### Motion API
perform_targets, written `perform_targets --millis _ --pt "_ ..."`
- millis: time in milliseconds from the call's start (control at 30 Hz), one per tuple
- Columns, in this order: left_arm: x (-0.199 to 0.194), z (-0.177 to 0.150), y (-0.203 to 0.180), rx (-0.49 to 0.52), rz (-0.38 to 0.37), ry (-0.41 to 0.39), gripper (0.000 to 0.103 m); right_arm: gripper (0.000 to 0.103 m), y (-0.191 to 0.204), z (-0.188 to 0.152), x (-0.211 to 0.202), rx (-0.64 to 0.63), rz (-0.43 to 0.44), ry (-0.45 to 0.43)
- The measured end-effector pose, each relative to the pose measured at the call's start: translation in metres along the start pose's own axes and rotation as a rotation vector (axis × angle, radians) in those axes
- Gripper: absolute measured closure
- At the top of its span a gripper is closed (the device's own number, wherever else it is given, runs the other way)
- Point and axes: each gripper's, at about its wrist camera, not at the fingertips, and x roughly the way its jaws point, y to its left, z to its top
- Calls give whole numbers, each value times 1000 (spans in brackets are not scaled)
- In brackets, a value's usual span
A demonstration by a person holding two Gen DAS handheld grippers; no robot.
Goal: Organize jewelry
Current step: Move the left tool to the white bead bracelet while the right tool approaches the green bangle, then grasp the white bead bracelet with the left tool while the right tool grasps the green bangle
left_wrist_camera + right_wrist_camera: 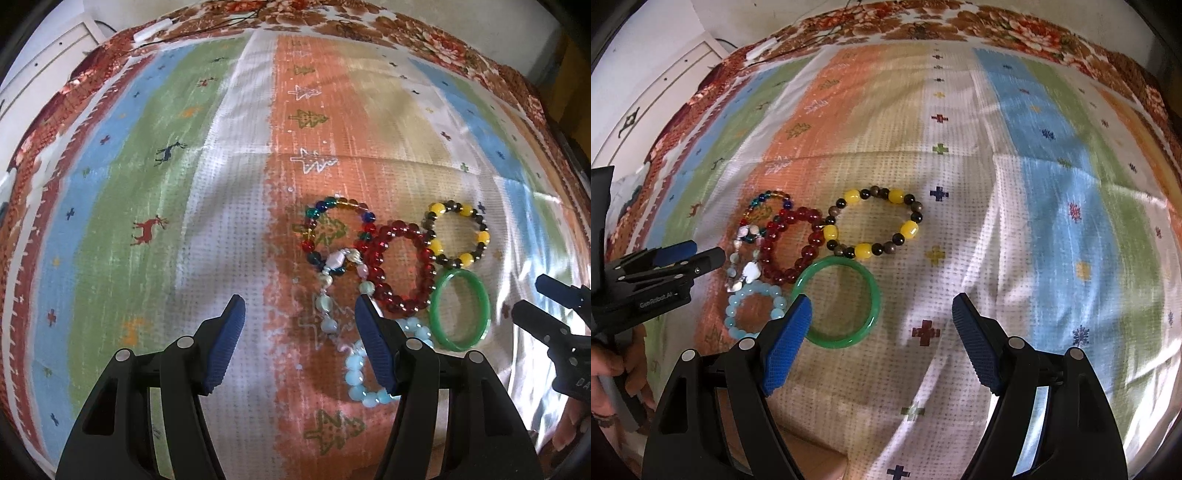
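Observation:
Several bracelets lie clustered on a striped cloth [177, 192]: a multicolour bead bracelet [314, 213], a red bead bracelet [398, 226], a yellow-and-black one [438, 209], a green bangle [459, 344], a light-blue bead bracelet [355, 373] and a pale stone one [337, 260]. My left gripper [300, 306] hangs open over the pale stone and light-blue bracelets, pads touching nothing. My right gripper [882, 306] is open above the green bangle [842, 263], its left finger [792, 332] over the bangle's rim. The yellow-and-black bracelet [851, 196] lies just beyond.
The cloth covers a floral bedspread [424, 33]. A white cabinet [37, 62] stands at the far left. The right gripper [532, 299] shows at the left wrist view's right edge; the left gripper [701, 253] and a hand [613, 369] fill the right wrist view's left.

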Motion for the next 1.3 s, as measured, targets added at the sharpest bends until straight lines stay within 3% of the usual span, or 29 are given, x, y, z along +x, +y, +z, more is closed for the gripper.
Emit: perform_targets --millis 533,767,867,967,1067,1133,1267,1300 --pt "23 6 -1 42 17 38 53 25 0 9 34 5 35 69" --pt "26 5 -8 91 18 29 53 25 2 8 47 -36 -2 104" --pt "29 4 -12 119 28 36 61 26 4 8 49 -50 -18 111" --pt "31 7 -15 132 7 37 82 34 2 8 50 -45 -33 116" --pt "32 6 -17 148 3 32 94 52 0 8 50 -63 -64 116" --pt "32 5 -20 175 13 22 94 61 -4 8 50 -62 -68 118" --pt "30 5 -21 189 3 34 94 92 -13 9 47 -36 -58 124" --pt "29 6 -20 181 -5 40 94 94 -12 9 47 -39 -55 124"
